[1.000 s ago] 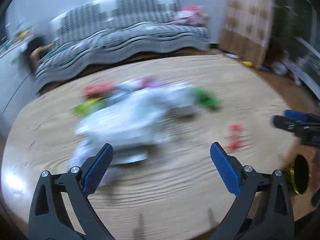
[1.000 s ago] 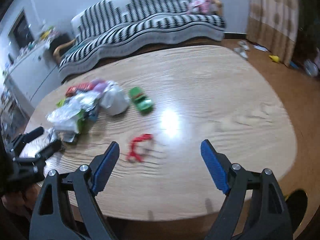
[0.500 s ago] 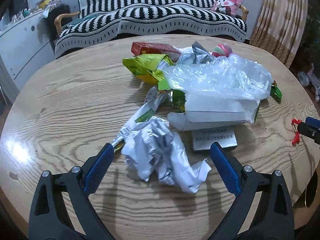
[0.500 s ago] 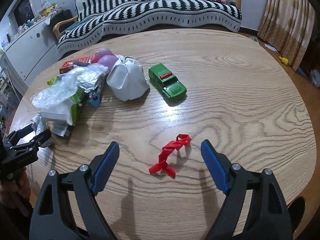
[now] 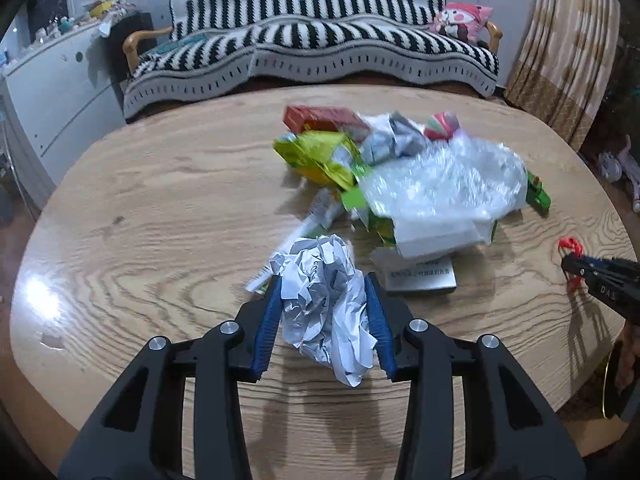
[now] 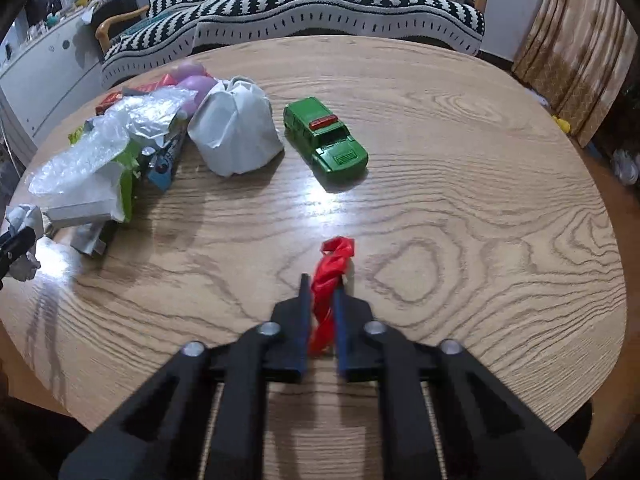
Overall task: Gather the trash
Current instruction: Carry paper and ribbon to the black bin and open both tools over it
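On the oval wood-grain table (image 5: 160,220) before the striped sofa (image 5: 312,44), my left gripper (image 5: 325,300) is closing its jaws on the crumpled paper ball (image 5: 324,304), while my right gripper (image 6: 321,300) is clenched on the red wrapper scrap (image 6: 328,280) near the green toy car (image 6: 324,140).

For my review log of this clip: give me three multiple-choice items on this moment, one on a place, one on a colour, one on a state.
1. Where is the toy car?
A. Right of the white bag
B. Under the sofa
C. In the left tongs

2. What colour is the strip in the right tongs?
A. Blue
B. Red
C. Yellow

3. What are the left tongs doing?
A. Standing wide over bare table
B. Gripping the toy car
C. Closing on the crumpled paper

Key: 1 A, the car sits beside the bag in the right wrist view; 2 B, the pinched strip is red; 3 C, the paper fills the gap between the blue pads.
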`<state>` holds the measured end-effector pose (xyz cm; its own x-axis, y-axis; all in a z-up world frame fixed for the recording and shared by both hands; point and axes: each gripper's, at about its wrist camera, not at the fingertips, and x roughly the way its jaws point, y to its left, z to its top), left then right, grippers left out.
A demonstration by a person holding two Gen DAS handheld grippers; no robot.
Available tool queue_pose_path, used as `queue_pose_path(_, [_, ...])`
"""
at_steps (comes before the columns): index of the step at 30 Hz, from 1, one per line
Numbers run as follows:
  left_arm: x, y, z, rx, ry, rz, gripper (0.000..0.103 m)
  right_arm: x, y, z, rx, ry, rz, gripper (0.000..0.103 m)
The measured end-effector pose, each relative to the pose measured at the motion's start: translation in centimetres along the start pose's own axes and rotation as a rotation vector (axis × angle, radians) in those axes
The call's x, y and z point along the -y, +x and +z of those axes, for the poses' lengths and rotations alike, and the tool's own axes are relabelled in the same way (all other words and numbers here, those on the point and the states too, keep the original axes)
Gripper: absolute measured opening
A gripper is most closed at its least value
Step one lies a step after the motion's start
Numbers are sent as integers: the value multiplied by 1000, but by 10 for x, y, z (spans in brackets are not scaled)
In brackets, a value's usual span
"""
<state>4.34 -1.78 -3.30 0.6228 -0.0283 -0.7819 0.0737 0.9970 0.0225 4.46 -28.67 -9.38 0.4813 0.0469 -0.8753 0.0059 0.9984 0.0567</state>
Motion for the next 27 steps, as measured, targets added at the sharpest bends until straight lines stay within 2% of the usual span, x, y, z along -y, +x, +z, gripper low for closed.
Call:
queue_pose_path(5, [4,-16,12,61,-7,2,40,11,-24,-5,58,6,19,10])
queue_pose_path(11, [56,-24,18,81,63,-70,40,51,-59,-21,106,50,-1,10])
queue_pose_path(16, [130,-34,16,98,152,-181,40,110,-90,-52,136,127,-51,10])
queue_pose_path(19, [190,-41,8,107,225,-253,41,155,-109,-79,147,198,-97,10])
queue_pose_path(24, [306,-54,-16,89,354,-436,41,242,-140,-134,150,336,-180,10])
queue_pose_path(27, [380,-62,-42,72,446,-540,41,291,-158,-172,154,421,-221,10])
